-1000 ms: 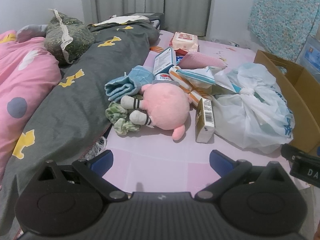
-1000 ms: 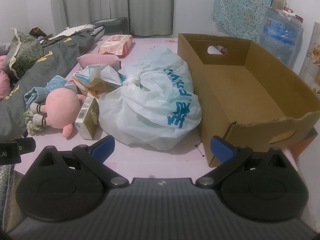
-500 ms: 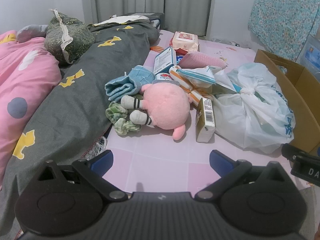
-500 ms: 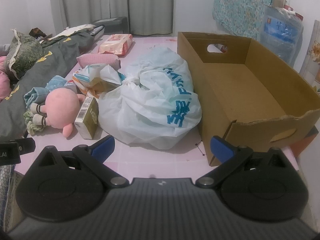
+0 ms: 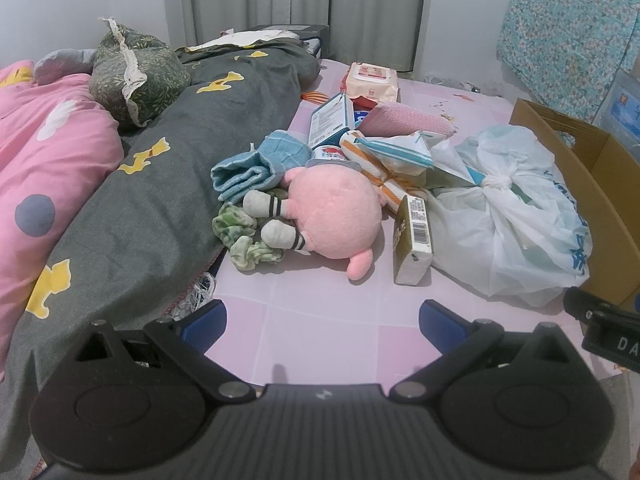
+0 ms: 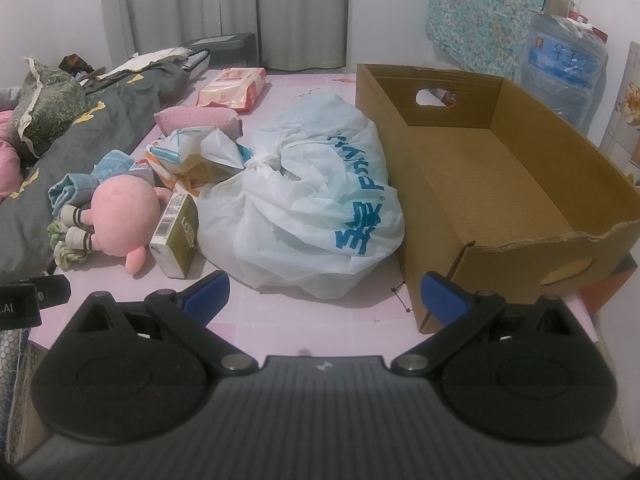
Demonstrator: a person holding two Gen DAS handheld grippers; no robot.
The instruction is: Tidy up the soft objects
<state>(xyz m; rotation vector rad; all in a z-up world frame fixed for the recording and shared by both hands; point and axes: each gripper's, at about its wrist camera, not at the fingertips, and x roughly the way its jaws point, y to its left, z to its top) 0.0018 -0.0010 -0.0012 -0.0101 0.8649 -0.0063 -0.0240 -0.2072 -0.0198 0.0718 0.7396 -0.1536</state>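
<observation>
A pink plush toy [image 5: 334, 220] lies on the pink sheet in the left wrist view, with a green scrunchie [image 5: 244, 236] and a folded blue towel [image 5: 256, 168] beside it. It also shows in the right wrist view [image 6: 122, 210]. A pink folded cloth [image 5: 404, 120] lies further back. An open empty cardboard box [image 6: 480, 176] stands at the right. My left gripper [image 5: 322, 320] is open and empty, short of the plush. My right gripper [image 6: 324, 292] is open and empty, in front of a tied white plastic bag [image 6: 312, 204].
A small carton [image 5: 412, 240] stands between the plush and the bag. Packets and a wet-wipes pack [image 5: 372, 80] lie behind. A grey duvet [image 5: 160, 184], a pink duvet [image 5: 44, 160] and a green pillow [image 5: 136, 76] fill the left. A water jug [image 6: 560, 68] stands behind the box.
Both grippers have drifted very slightly; the scene is otherwise the same and both stay open.
</observation>
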